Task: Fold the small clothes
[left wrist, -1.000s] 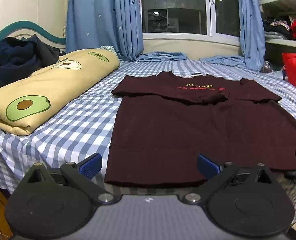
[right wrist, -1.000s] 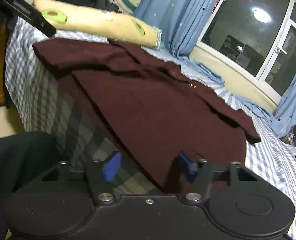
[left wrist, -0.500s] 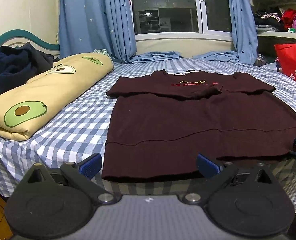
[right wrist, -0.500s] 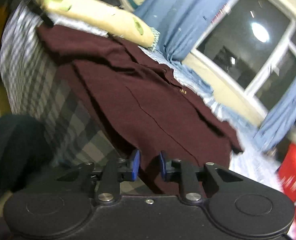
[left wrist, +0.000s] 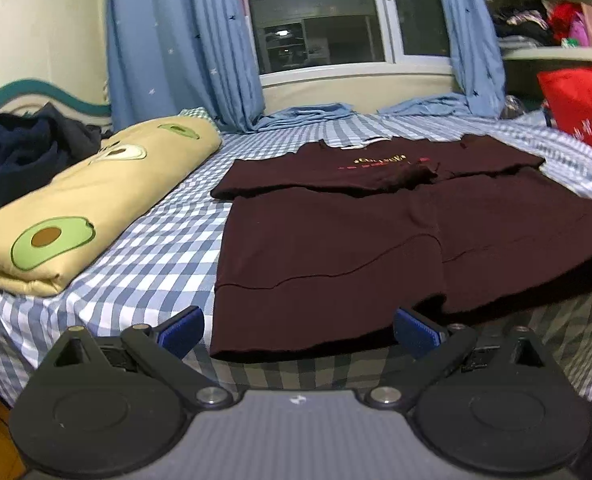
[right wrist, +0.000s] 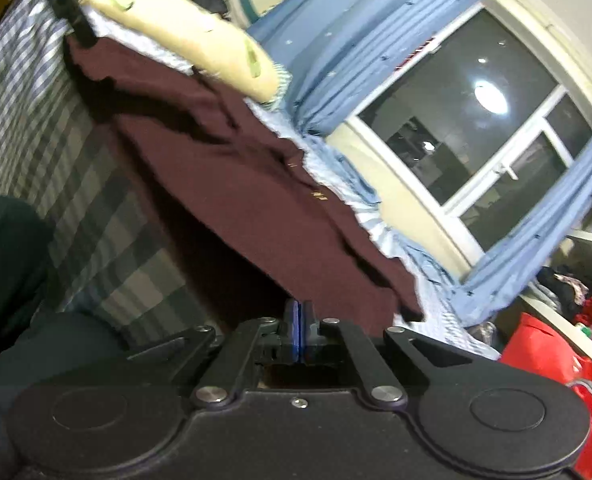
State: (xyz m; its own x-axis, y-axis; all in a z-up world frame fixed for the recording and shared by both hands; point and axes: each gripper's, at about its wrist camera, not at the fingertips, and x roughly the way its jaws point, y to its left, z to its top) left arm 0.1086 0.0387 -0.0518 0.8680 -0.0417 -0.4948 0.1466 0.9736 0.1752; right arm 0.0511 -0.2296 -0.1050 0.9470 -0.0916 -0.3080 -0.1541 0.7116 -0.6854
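Right wrist view: right hand-held gripper (right wrist: 298,332) clamped on maroon T-shirt (right wrist: 232,184) hem at bed (right wrist: 48,120) edge; left hand-held gripper (left wrist: 298,326) apart, empty; sleeves tucked, body fold pending

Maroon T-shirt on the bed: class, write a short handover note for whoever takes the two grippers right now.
Left gripper: open, at the T-shirt's bottom hem near the bed edge, holding nothing.
Right gripper: shut on the hem's other corner, which is lifted off the bed.
Shirt: spread flat, print up, collar toward the window; sleeves already folded in over the chest.
Done: sleeves in, one corner gripped.
Left: close the left gripper on its corner, then probably carry the hem up toward the collar.
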